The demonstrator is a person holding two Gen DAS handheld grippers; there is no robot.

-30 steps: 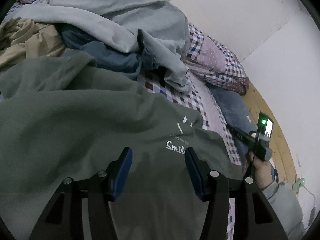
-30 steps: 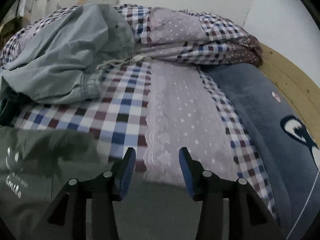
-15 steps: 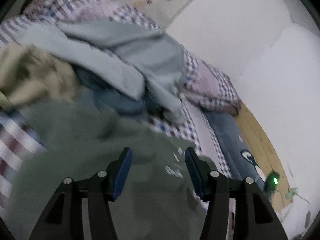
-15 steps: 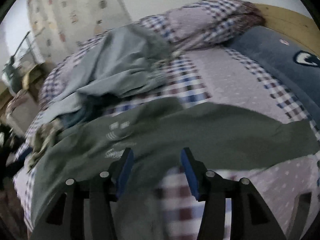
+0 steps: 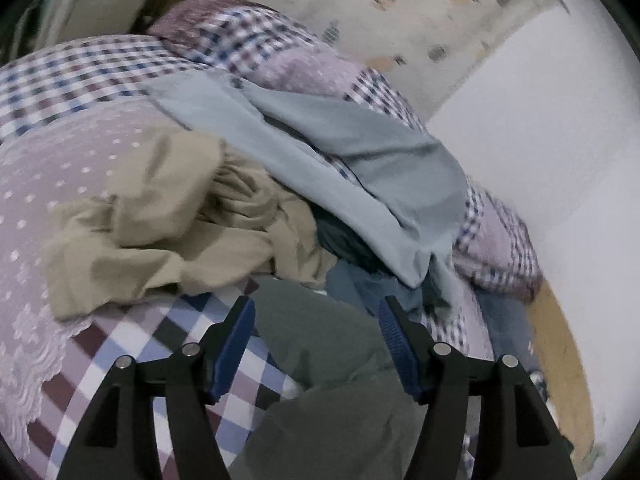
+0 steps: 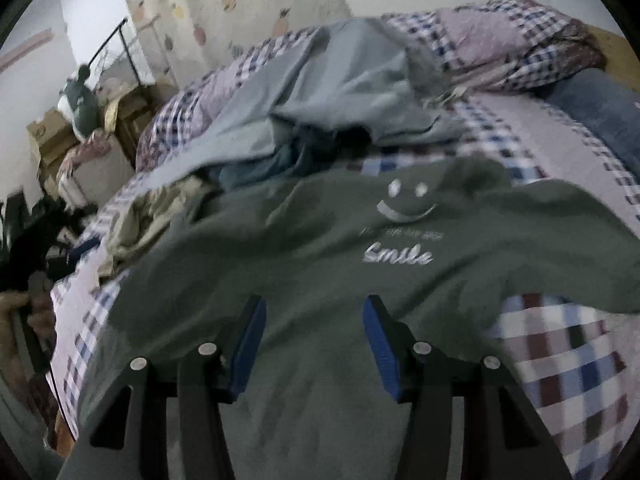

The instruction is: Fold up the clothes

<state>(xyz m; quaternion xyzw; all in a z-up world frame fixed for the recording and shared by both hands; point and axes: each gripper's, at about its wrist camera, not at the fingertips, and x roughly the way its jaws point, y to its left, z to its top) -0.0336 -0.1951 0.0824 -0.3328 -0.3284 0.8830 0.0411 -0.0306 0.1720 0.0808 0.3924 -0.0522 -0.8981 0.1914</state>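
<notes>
The bed [image 6: 560,360], covered in a checked and dotted quilt, carries everything. Largest on it is the green sweatshirt [image 6: 320,248], spread flat with its white smiley and "Smile" print facing up; in the right wrist view it fills the near part of the bed and runs under and ahead of the right gripper [image 6: 312,336], whose blue-padded jaws stand apart with nothing between them. Beyond the sweatshirt, toward the wall, a pale blue garment [image 5: 352,168] lies heaped over darker blue clothes [image 5: 360,280]. Beside that heap, and just past the sweatshirt's far edge, sits a crumpled beige garment [image 5: 172,232]. In the left wrist view only one end of the sweatshirt [image 5: 320,360] shows, lying directly between and below the jaws of the left gripper [image 5: 316,340], which is also released, its pads wide apart and gripping no cloth.
</notes>
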